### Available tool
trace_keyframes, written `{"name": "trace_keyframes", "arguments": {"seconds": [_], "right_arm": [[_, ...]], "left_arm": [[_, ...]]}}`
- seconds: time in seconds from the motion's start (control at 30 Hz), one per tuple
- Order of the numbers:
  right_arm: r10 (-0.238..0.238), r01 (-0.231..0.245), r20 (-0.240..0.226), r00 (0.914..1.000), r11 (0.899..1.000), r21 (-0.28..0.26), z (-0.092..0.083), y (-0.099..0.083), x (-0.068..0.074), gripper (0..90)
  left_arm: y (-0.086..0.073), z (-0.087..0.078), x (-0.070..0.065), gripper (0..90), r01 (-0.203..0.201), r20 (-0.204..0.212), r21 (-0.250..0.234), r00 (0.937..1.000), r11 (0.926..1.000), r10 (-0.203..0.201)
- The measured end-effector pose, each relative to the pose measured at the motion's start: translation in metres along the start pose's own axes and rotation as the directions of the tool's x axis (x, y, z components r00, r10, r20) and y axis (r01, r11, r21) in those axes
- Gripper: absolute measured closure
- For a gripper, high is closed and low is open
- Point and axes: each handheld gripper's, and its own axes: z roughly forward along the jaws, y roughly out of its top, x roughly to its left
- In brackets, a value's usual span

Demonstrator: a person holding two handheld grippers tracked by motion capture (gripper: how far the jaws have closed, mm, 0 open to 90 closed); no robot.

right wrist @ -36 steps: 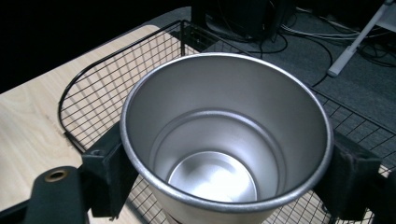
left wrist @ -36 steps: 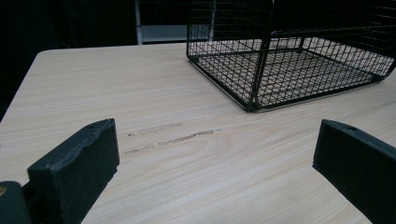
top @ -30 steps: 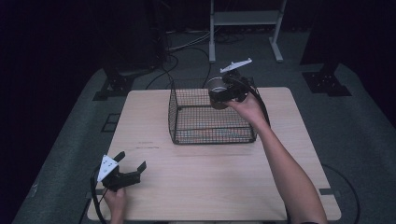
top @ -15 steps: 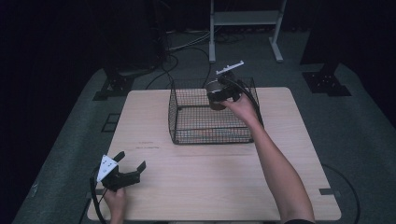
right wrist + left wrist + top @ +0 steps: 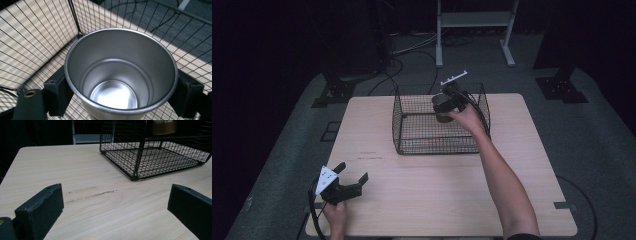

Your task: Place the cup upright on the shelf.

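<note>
Steel cup (image 5: pixel 120 75) up in the air, pinched on both sides by the right gripper (image 5: pixel 451 100), one black jaw pressed against each flank of it just under the rim. The right gripper view looks straight down the cup's mouth: shiny inside, nothing in it, upright. Around it runs the black wire basket (image 5: pixel 412 120), and from the high view the cup hangs over the basket's far right part, at about the height of the top rim. Whether its base is touching the mesh floor is hard to say from here; it looks to be off it. The person's right arm (image 5: pixel 502 175) reaches in long from the bottom edge to get there.

Down at the near left corner of the wooden table (image 5: pixel 437 200), the left gripper (image 5: pixel 349 180) sits low over the boards with its jaws spread wide and nothing between them. Its own view shows bare pale wood in the gap, a faint scuff mark (image 5: pixel 92 193) just ahead, and the basket well beyond, with the cup's lower part showing through the mesh at the top edge. The left hand (image 5: pixel 334 215) grips it from behind.
</note>
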Motion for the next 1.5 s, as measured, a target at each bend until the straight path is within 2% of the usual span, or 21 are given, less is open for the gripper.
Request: {"name": "trace_keyframes", "arguments": {"seconds": [0.17, 0.3, 0.6, 0.97, 1.1, 1.13, 1.5], "right_arm": [[-0.009, 0.009, 0.007, 0.9999, 1.000, 0.026, 0.007, -0.002, 0.000, 17.9], [0.024, -0.023, -0.012, 0.9996, 0.998, 0.064, 0.017, -0.005, -0.004, 17.8], [0.038, -0.035, -0.025, 0.9990, 0.993, 0.117, 0.034, -0.011, -0.006, 17.8], [0.040, -0.039, -0.002, 0.9992, 0.986, 0.164, 0.052, -0.019, -0.004, 17.8], [0.033, -0.033, 0.007, 0.9994, 0.986, 0.162, 0.054, -0.020, -0.005, 17.8], [0.054, -0.054, 0.006, 0.9985, 0.986, 0.156, 0.055, -0.020, -0.007, 17.8], [0.043, -0.047, 0.028, 0.9987, 0.984, 0.174, 0.058, -0.024, -0.008, 17.5]], "left_arm": [[0.000, 0.000, 0.000, 0.0, -0.002, 0.000, 0.002, 1.0000, 1.0000, 0.002], [0.000, 0.000, 0.000, 0.0, -0.003, 0.000, 0.002, 1.0000, 1.0000, 0.003], [0.000, 0.000, 0.000, 0.0, -0.003, 0.001, 0.000, 1.0000, 1.0000, 0.003], [0.000, 0.000, 0.000, 0.0, 0.000, 0.000, -0.005, 1.0000, 1.0000, 0.000], [0.000, 0.000, 0.000, 0.0, 0.004, 0.001, -0.005, 1.0000, 1.0000, -0.004], [0.000, 0.000, 0.000, 0.0, 0.003, 0.001, -0.004, 1.0000, 1.0000, -0.003], [0.000, 0.000, 0.000, 0.0, 0.004, 0.001, -0.005, 1.0000, 1.0000, -0.004]]}}
